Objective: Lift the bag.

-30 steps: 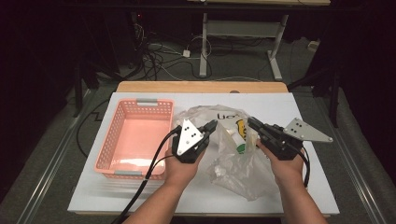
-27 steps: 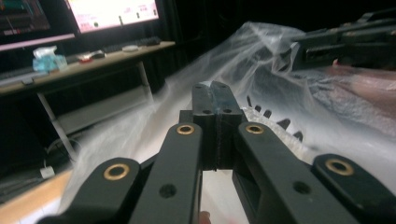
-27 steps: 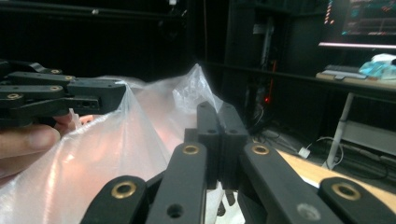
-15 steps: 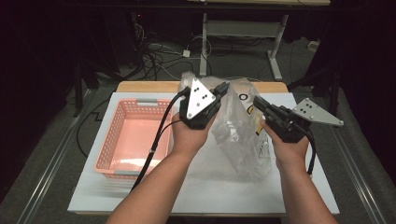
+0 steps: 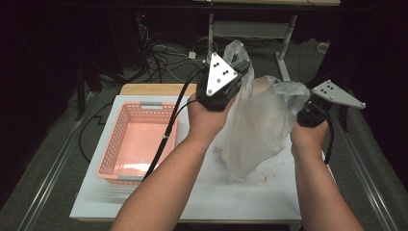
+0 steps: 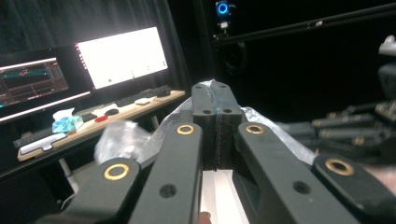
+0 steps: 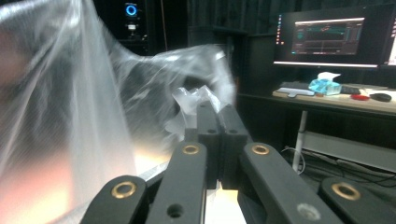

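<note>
A clear plastic bag (image 5: 260, 130) hangs in the air over the white table top (image 5: 240, 197), stretched between both grippers. My left gripper (image 5: 242, 64) is raised high and shut on the bag's upper left edge; in the left gripper view its jaws (image 6: 215, 95) meet with thin film pinched between them. My right gripper (image 5: 299, 102) is lower at the right and shut on the bag's other edge. In the right gripper view the jaws (image 7: 217, 114) clamp a crumpled tuft of the plastic bag (image 7: 93, 93), which billows at the left.
A pink slotted basket (image 5: 115, 144) stands on the left of the table top. Small reddish specks (image 5: 266, 178) lie under the bag. Beyond the table are cables on the floor, a desk frame (image 5: 284, 33) and lit monitors (image 6: 121, 56).
Both hands have risen and carried the bag up off the table top; the left gripper has gone higher than the right. The bag now hangs free instead of lying flat.
</note>
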Motion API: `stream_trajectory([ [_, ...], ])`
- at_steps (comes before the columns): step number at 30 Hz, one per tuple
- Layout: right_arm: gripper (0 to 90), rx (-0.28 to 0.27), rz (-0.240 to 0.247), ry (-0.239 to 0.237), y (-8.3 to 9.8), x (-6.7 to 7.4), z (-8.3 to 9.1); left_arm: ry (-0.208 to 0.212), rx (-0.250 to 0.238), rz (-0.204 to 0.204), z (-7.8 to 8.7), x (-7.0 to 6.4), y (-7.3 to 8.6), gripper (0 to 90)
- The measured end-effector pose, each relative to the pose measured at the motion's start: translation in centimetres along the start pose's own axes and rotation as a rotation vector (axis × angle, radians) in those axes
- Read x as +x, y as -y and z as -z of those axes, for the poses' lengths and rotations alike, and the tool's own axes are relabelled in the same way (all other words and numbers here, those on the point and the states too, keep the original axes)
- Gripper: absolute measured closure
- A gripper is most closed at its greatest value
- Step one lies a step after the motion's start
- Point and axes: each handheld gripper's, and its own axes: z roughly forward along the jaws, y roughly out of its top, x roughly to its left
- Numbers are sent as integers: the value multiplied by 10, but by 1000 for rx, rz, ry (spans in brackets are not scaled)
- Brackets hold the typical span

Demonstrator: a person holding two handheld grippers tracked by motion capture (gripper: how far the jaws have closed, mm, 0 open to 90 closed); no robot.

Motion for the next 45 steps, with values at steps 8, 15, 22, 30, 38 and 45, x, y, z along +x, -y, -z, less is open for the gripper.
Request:
stream_trajectory([
  [8, 900, 38, 10, 34, 2, -13, -6, -22, 62, 25, -10, 14, 12, 885],
  [15, 900, 89, 4, 32, 28, -16, 2, 17, 160, 103, -2, 16, 44, 717],
  [22, 900, 82, 11, 26, 37, -15, 19, 30, 193, 162, 46, 14, 68, 504],
  [30, 900, 64, 50, 13, 35, -6, 40, 24, 179, 188, 113, 11, 89, 411],
  [38, 856, 48, 85, -9, 29, 6, 56, 46, 250, 234, 136, 3, 121, 382],
  [45, 730, 23, 91, -14, 26, 11, 81, 133, 360, 231, 117, -26, 158, 332],
])
